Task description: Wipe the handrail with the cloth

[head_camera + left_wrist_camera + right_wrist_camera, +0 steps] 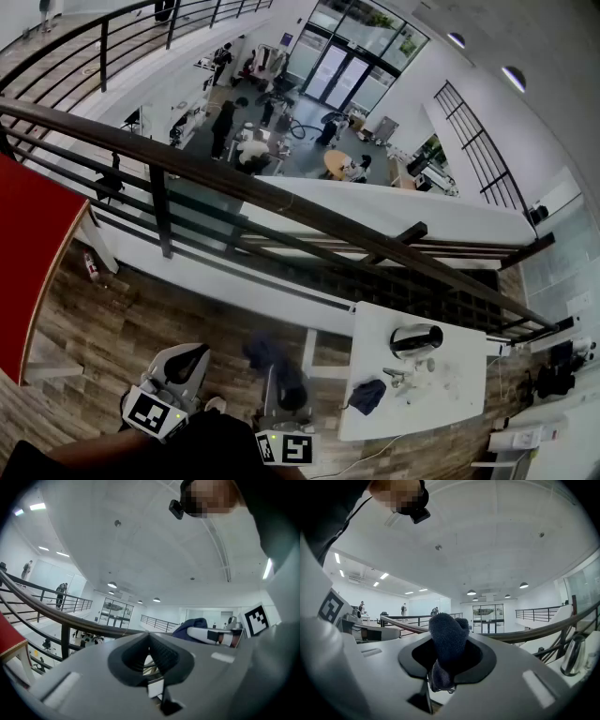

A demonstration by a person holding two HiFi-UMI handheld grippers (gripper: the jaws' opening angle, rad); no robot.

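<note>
A red panel (28, 248) fills the left edge of the head view. The dark handrail (216, 178) runs from the upper left down to the lower right, carried on a black post (161, 211), with a lower hall of people beyond it.

The left tongs (150, 641) hang low over the wooden floor. Their own view shows the pads pressed together with nothing between them. Just to their right, the right tongs (445, 660) are clamped on the dark blue cloth (449, 637), which bulges out above the jaws. The cloth is apart from the handrail, with bare floor between them.

Further right stands a white counter (459, 394). A second dark cloth (367, 396) lies at its left edge toward the near corner, and a metal kettle (415, 339) stands by the middle of its far edge. Some small pale bits lie beside the kettle, perhaps scraps, but they are too small to tell.

Only the head view shows how the rail lies against the tongs and the counter. The right gripper view shows the cloth's nubby weave and the rail curving past on both sides, and the left gripper view shows the red panel's corner under the rail.
</note>
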